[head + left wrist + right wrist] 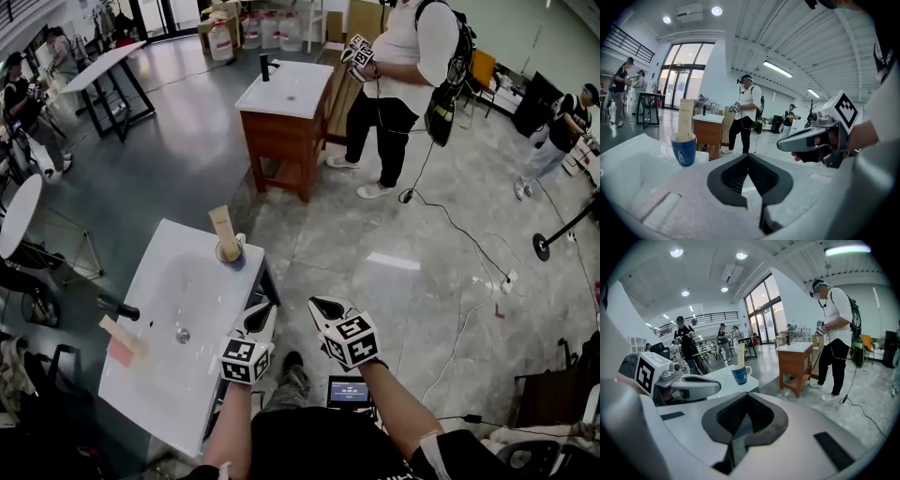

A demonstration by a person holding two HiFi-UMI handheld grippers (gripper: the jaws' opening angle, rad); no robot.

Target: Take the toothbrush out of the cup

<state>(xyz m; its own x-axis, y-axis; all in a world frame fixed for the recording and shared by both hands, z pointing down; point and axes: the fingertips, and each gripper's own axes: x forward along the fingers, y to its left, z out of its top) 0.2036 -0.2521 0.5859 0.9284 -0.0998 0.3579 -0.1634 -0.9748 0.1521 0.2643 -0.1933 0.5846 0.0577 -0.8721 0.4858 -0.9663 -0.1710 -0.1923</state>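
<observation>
We held the left gripper [262, 316] and right gripper [326, 307] clenched on nothing beside the glossy white basin [173, 281]. The flat beige toothbrush pack [223, 226] stood upright in the round blue cup [232, 254] at its far corner.

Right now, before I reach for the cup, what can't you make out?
- The toothbrush itself: every view shows only a tan pack standing in the cup.
- Cup's inside: hidden by its rim in both gripper views, too small in the head view.
- The sink's near right edge: covered by the left gripper in the head view.

White tongs [265, 311], black-and-white marker cubes [246, 359]
</observation>
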